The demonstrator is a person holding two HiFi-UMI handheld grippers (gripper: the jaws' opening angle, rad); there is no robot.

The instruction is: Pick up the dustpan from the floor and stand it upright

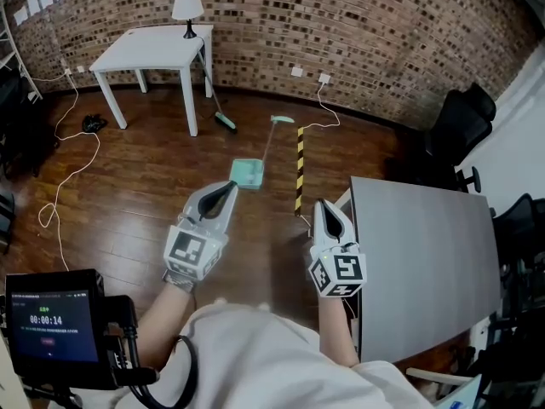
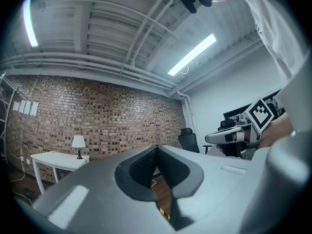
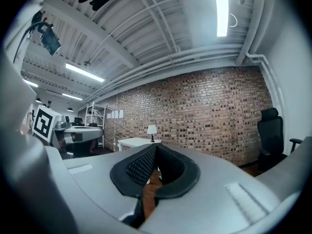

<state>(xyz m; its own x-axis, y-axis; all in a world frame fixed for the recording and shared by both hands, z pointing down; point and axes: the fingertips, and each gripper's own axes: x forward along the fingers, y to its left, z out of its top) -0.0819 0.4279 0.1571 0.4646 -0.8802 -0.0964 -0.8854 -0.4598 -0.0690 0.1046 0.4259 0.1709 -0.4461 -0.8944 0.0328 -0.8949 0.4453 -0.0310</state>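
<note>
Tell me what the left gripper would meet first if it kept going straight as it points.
Probably the brick wall; the left gripper looks level, so it would pass above the dustpan.

Lamp (image 1: 187,8) sitting on white table (image 1: 153,48) by brick wall (image 1: 358,24); broom (image 1: 225,121) leaning against table; black-yellow strip (image 1: 300,169) lying beside grey desk (image 1: 421,254).

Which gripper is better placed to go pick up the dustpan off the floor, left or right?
Probably the left: in the head view the left gripper points at the dustpan, while the right gripper sits off beside the grey table. Both are shut, empty.
</note>
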